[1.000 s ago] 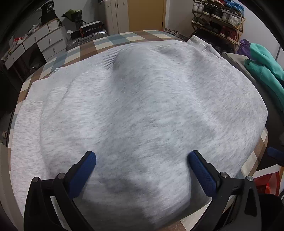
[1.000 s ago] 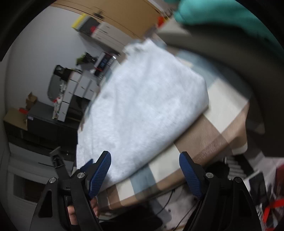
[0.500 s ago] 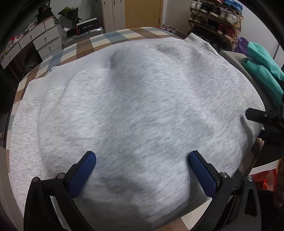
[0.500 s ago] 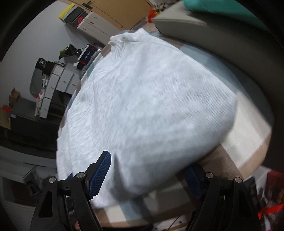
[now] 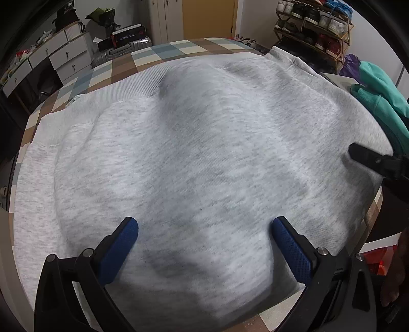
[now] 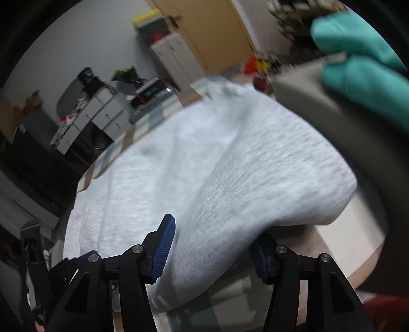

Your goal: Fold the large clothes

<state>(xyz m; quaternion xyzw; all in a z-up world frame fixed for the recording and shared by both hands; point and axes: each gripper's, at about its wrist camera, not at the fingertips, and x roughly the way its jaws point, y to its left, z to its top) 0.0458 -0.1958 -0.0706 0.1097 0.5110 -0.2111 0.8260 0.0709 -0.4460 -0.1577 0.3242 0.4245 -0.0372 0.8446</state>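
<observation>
A light grey sweatshirt [image 5: 204,140] lies spread over the checkered table [image 5: 163,51], its ribbed hem to the far left and its collar to the far right. My left gripper [image 5: 204,224] hovers open over the near part of the cloth, holding nothing. My right gripper [image 6: 212,245] sits at the sweatshirt's [image 6: 217,166] near right edge. Its jaws are closing with a thick fold of the cloth between them, one pad above the cloth and the other half hidden beneath it. One black finger of that gripper [image 5: 370,161] shows at the right in the left wrist view.
Teal garments [image 5: 378,97] are stacked on a grey surface [image 6: 319,97] right of the table. A shoe rack [image 5: 314,23] stands behind them; white drawers [image 5: 51,53] and a silver suitcase [image 5: 122,49] stand at the far left. The bare table edge [image 6: 352,237] shows beside the right gripper.
My right gripper has moved in over the sweatshirt's right edge, rolled, and narrowed its jaws around the cloth. It has come into the left wrist view. The left gripper has stayed put.
</observation>
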